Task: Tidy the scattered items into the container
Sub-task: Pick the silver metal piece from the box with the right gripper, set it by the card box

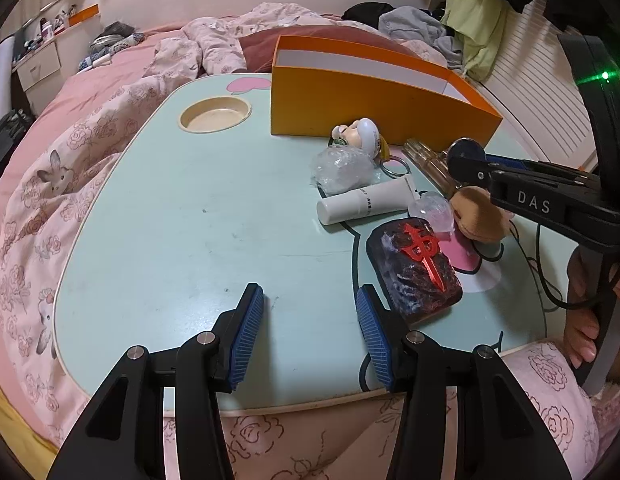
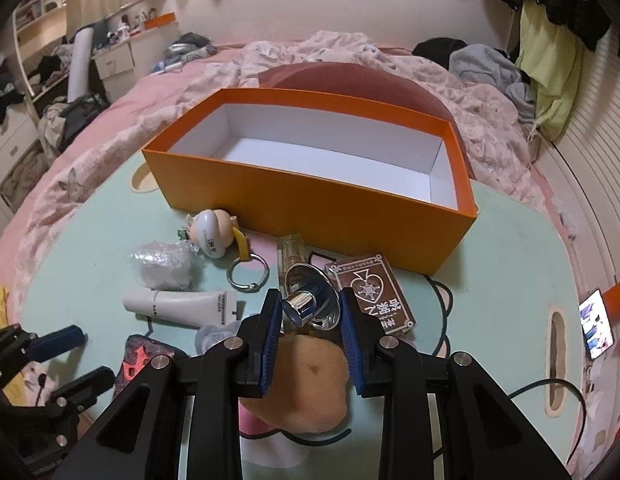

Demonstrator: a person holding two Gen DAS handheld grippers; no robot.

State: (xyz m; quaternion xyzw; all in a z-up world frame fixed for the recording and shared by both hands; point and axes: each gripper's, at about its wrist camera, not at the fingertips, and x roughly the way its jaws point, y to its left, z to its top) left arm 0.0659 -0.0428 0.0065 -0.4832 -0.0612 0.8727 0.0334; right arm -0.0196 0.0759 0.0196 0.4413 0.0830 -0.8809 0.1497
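Observation:
The orange box [image 2: 310,204] stands open and empty at the back of the mint table [image 1: 190,220]. My right gripper [image 2: 310,296] is shut on a shiny metal funnel-shaped piece [image 2: 306,300] and holds it above a brown plush [image 2: 310,384] and a brown card box [image 2: 374,296]. Scattered in front of the box are a white tube [image 1: 366,198], a bubble-wrap wad [image 1: 342,168], a doll-head keyring [image 1: 362,136], a clear bottle [image 2: 290,252] and a dark case with a red emblem [image 1: 414,268]. My left gripper [image 1: 310,290] hangs open over bare table, just left of that case.
A round cup recess [image 1: 214,114] sits in the table's back left. Pink bedding [image 1: 50,200] surrounds the table. A lit phone [image 2: 596,324] and a black cable [image 2: 550,384] lie at the right end. A hand [image 1: 582,320] grips the right tool's handle.

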